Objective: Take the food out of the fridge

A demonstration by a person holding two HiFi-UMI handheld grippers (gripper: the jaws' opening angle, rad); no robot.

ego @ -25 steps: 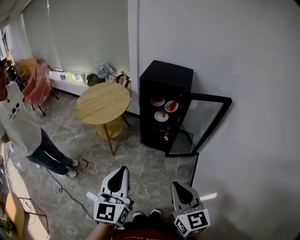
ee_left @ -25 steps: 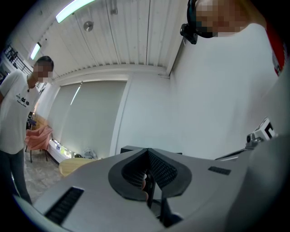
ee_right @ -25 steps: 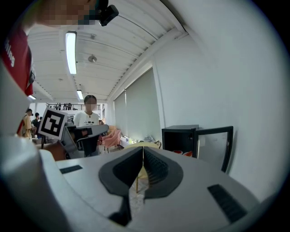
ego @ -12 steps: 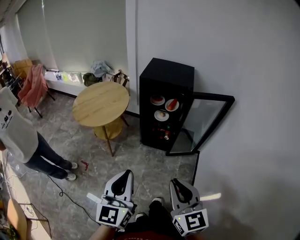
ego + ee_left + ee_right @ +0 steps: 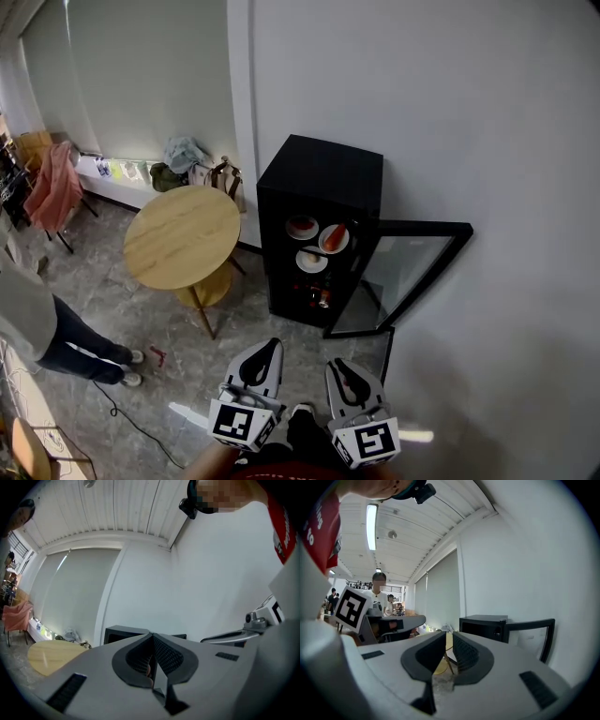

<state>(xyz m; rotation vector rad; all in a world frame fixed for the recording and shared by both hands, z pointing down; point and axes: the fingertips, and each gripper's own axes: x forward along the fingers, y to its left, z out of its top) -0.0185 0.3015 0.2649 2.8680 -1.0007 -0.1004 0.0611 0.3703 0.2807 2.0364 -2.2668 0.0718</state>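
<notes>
A black fridge stands against the white wall with its glass door swung open to the right. Inside it are three plates of food on the upper shelves and bottles lower down. Both grippers are held low at the bottom of the head view, well short of the fridge and pointing towards it. My left gripper is shut with nothing in it. My right gripper shows a narrow gap; its jaws are opening and nothing is between them.
A round wooden table stands left of the fridge. A person stands at the left edge on the grey stone floor, near a cable. Chairs and clutter line the far wall under the window blind.
The view and both grippers have come closer to the fridge, which now sits lower and nearer the middle. The person at the left has slid further out of frame.
</notes>
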